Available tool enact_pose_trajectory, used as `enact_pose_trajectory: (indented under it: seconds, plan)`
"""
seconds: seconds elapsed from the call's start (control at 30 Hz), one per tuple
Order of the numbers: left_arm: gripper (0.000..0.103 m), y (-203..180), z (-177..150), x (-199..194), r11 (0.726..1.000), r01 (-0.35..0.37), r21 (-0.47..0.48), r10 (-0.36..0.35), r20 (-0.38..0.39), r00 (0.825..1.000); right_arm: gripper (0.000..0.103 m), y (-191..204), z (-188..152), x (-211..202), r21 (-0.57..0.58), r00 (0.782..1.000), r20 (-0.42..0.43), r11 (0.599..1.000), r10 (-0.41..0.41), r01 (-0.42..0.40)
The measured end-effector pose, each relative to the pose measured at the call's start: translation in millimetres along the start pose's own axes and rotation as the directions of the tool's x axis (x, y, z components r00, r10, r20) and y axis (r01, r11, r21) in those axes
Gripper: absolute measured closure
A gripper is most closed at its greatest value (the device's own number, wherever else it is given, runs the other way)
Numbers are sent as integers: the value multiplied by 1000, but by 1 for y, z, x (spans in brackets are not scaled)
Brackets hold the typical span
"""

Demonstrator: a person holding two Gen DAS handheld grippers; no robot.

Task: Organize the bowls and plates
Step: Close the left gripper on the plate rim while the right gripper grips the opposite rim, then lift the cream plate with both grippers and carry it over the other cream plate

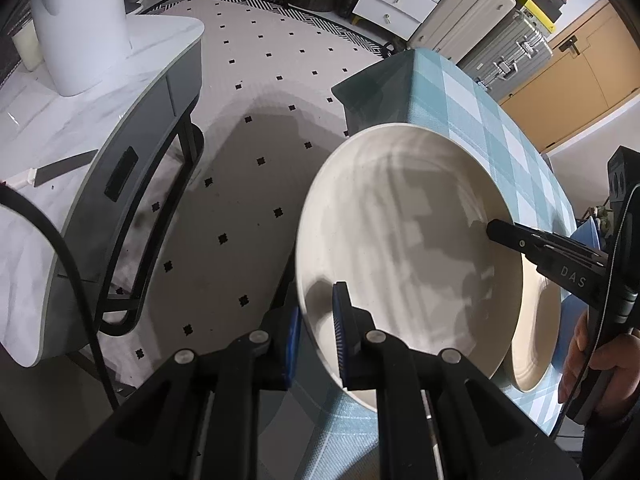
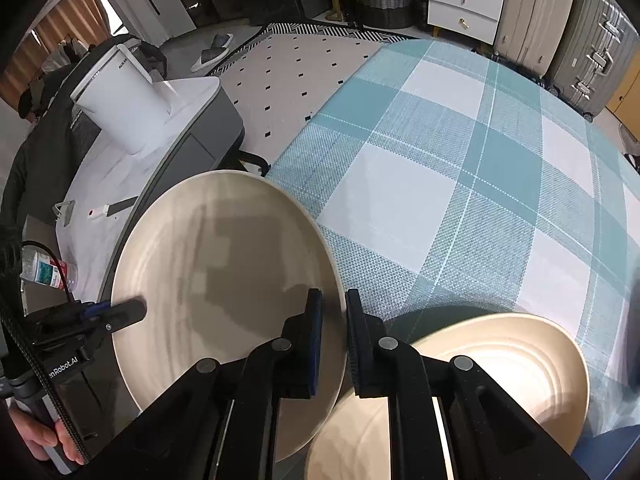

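Two tools, left tool (image 1: 318,320) and right tool (image 2: 333,320), clamped on plate (image 1: 400,220) rim

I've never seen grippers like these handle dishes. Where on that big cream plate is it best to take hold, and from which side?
By the thin raised rim, from two opposite sides. The big cream plate is wide, shallow and smooth, so only its edge fits between narrow jaws. That is what shows here: the left gripper has its jaws shut on the near-left rim, the right gripper on the opposite rim, one finger over and one under.

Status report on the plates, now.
Both hand-held grippers, left and right, shut on big plate rim, opposite sides. Second plate beside it on tablecloth. Nothing blocking.
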State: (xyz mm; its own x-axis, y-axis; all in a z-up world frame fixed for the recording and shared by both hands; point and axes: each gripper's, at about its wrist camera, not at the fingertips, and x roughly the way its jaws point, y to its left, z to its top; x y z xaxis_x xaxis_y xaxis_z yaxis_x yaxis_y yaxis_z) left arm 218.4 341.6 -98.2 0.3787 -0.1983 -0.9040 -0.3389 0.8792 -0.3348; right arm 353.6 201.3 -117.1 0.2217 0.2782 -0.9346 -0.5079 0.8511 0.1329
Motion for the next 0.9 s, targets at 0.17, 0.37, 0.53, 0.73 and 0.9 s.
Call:
enact_pose_trajectory:
  seconds: [0.17, 0.37, 0.53, 0.73, 0.9]
  plan:
    - [90, 0, 1, -11, 1000, -8, -8, 8, 10, 1000, 92, 3, -1, -8, 15, 1000, 1, 1000, 12, -12]
    - [90, -7, -2, -24, 1000, -21, 3, 21, 12, 1000, 92, 5, -9, -24, 48, 1000, 3, 999, 12, -13]
    - [90, -13, -9, -38, 1000, -16, 10, 16, 15, 1000, 92, 7, -19, -42, 66, 1000, 11, 998, 13, -14]
    - [90, -22, -22, -56, 1000, 8, 8, -8, 29, 1000, 92, 9, -40, -69, 84, 1000, 20, 996, -4, 2]
    - [90, -33, -42, -72, 1000, 11, 28, -12, 34, 999, 92, 10, -63, -91, 98, 999, 36, 995, -6, 3]
